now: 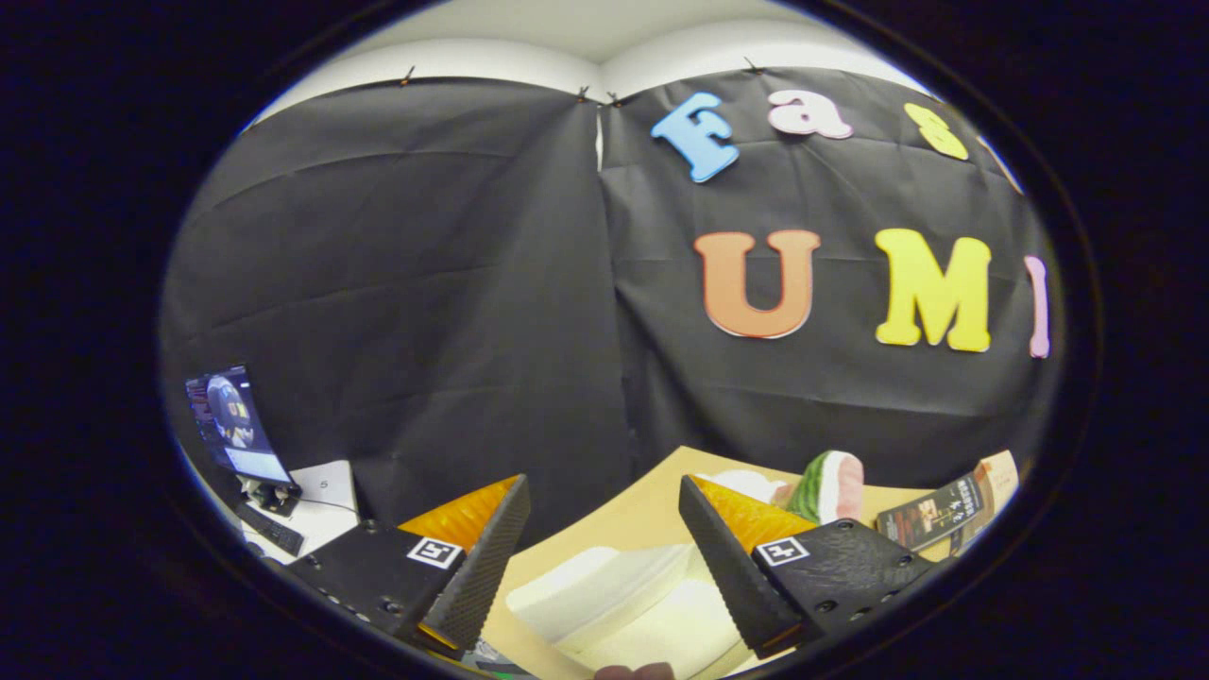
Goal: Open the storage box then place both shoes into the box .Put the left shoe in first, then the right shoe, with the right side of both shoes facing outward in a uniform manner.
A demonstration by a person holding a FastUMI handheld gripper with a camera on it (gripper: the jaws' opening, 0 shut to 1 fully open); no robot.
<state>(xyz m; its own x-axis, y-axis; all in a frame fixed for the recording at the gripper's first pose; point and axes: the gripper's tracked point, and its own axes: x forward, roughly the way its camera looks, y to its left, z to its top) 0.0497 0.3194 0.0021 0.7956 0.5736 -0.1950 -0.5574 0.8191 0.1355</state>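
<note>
My gripper (603, 484) is open and held high, tilted up toward the booth wall, with nothing between its fingers. Below the gap lies a white rounded object (614, 600) on the tan table (652, 515). I cannot tell whether it is a shoe or part of the storage box. Another white shape (751, 484) peeks out just beyond the right finger (723, 557). A person's fingertips (635, 672) show beneath the white object.
A watermelon-slice toy (831, 486) stands on the table beyond the right finger, with a dark booklet (935, 510) further right. Off the table past the left finger are a lit monitor (236, 425), a keyboard (274, 529) and a white desk (321, 510).
</note>
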